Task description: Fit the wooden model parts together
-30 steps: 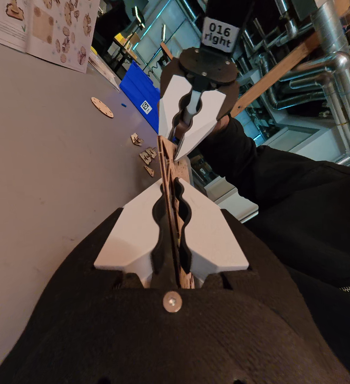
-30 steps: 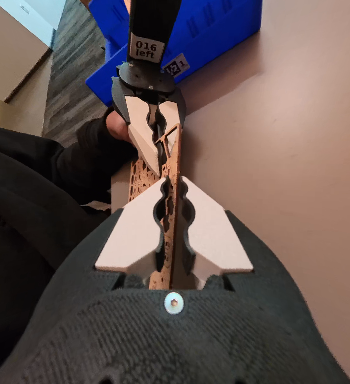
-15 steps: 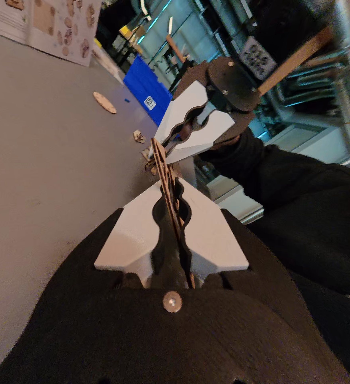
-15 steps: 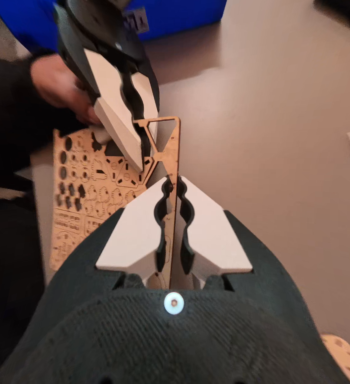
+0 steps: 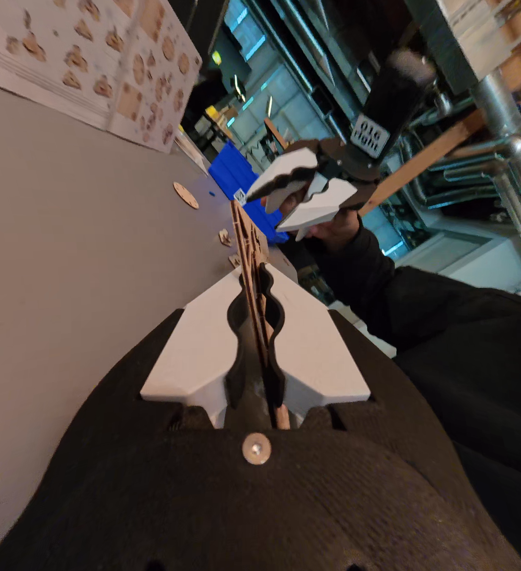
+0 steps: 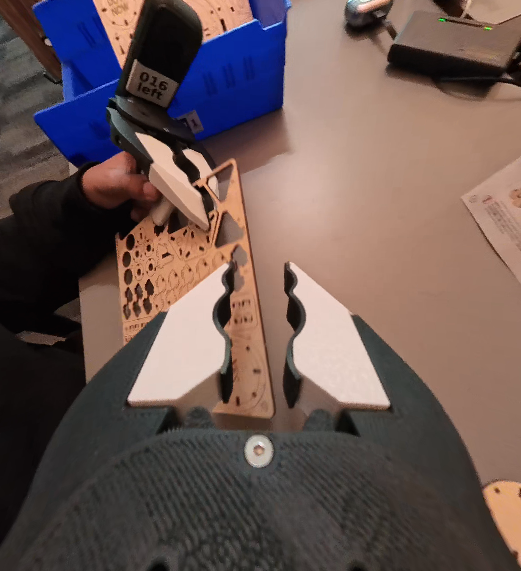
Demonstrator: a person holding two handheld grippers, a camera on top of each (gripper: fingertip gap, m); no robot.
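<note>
Matte grey table [image 6: 376, 216]; left gripper [image 5: 254, 265] jaws clenched on thin laser-cut plywood sheet [image 6: 191, 278]; right gripper [image 6: 257, 268] jaws released.

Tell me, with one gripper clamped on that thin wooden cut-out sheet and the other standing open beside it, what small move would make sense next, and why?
Probably lower the wooden sheet onto the table. Only the left gripper pinches it, near one end, so the rest hangs unsupported. The right gripper stands open beside the sheet's edge without touching it, so it lends no support.
</note>
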